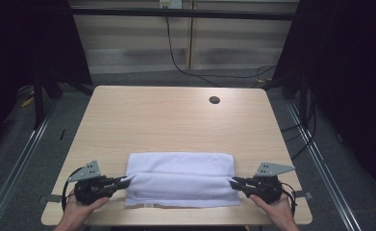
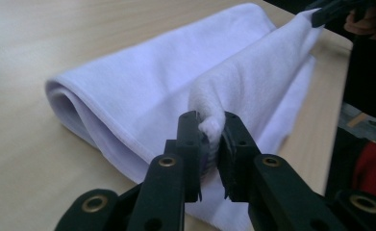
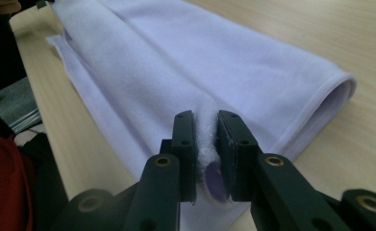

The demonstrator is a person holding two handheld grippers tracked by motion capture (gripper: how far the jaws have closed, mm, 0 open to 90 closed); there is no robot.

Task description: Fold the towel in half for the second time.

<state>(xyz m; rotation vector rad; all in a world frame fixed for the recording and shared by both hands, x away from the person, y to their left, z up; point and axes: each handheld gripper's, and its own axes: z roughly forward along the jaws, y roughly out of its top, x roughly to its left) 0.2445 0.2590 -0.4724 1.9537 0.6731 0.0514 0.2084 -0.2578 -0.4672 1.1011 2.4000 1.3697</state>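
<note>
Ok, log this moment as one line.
left claw: pinching towel corner | right claw: pinching opposite corner | towel: folded, on table

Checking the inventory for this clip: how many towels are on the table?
1: a folded white towel near the table's front edge, between both grippers. None seems hidden.

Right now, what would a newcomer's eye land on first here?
The white towel, folded into a long band at the near edge of the table. Next, the left gripper and right gripper, one at each end of the towel, each with a pinch of cloth between its jaws. Last, the dark round hole near the table's far right corner.
</note>
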